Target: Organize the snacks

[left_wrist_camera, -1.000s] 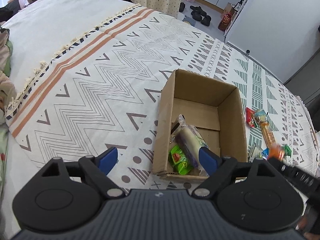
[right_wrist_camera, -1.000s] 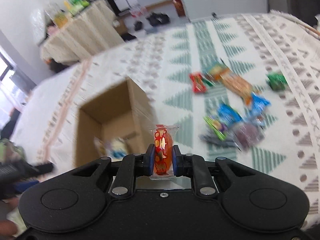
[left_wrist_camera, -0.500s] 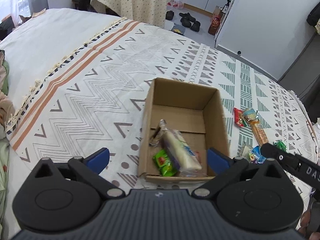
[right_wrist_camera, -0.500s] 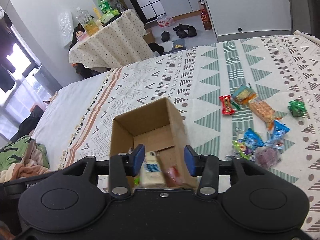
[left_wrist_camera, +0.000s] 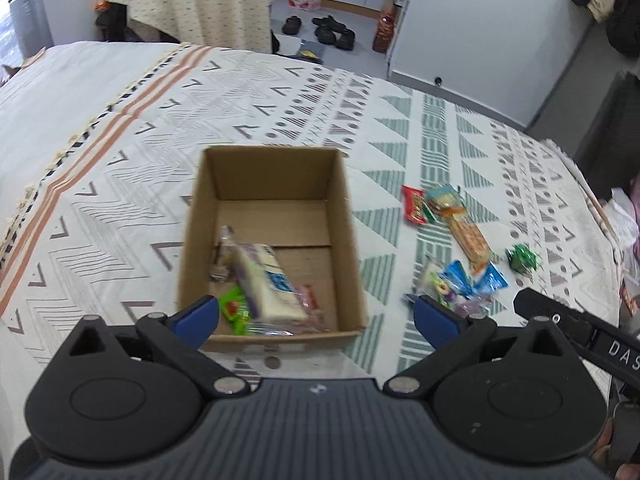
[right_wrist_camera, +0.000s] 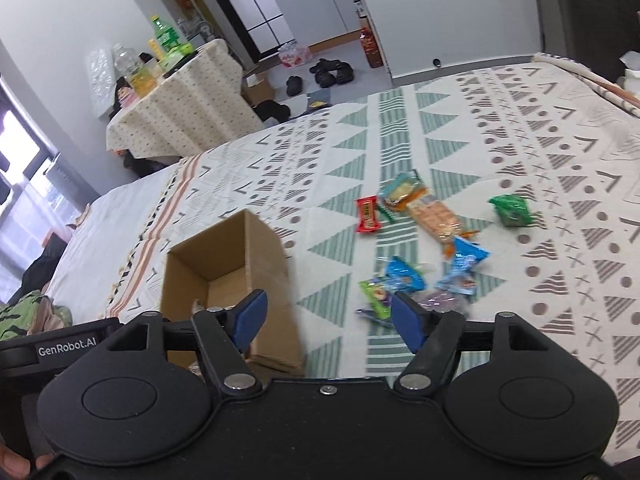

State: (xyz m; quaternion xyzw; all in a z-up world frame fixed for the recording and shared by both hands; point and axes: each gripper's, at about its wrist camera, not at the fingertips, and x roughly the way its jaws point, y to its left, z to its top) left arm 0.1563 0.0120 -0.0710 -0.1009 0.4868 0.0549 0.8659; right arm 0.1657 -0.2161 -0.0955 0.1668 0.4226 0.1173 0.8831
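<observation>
An open cardboard box (left_wrist_camera: 340, 240) (right_wrist_camera: 264, 256) stands on the patterned bedspread. Inside lie a white and blue packet (left_wrist_camera: 268, 280), a green packet (left_wrist_camera: 234, 314) and a small red-wrapped snack (left_wrist_camera: 310, 300). My left gripper (left_wrist_camera: 316, 316) hovers wide open over the box's near wall, nothing between its fingers. My right gripper (right_wrist_camera: 326, 322) hangs just right of the box; its jaws are opening and hold nothing. Loose snacks lie to the right: a red packet (right_wrist_camera: 367, 219), an orange cracker pack (right_wrist_camera: 434, 216), a green packet (right_wrist_camera: 512, 210) and blue packets (right_wrist_camera: 460, 268).
A table with a dotted cloth (right_wrist_camera: 180, 104) bearing bottles stands beyond the bed. Shoes (right_wrist_camera: 330, 73) lie on the floor by white cabinets. Camouflage cloth (right_wrist_camera: 28, 316) lies at the bed's left edge. The right gripper's body (left_wrist_camera: 580, 340) shows at the left wrist view's right edge.
The right gripper, shut on the red-orange snack a second ago, opened over the box, and the snack now lies inside. Both grippers have since shifted right. The left jaws widened slightly.
</observation>
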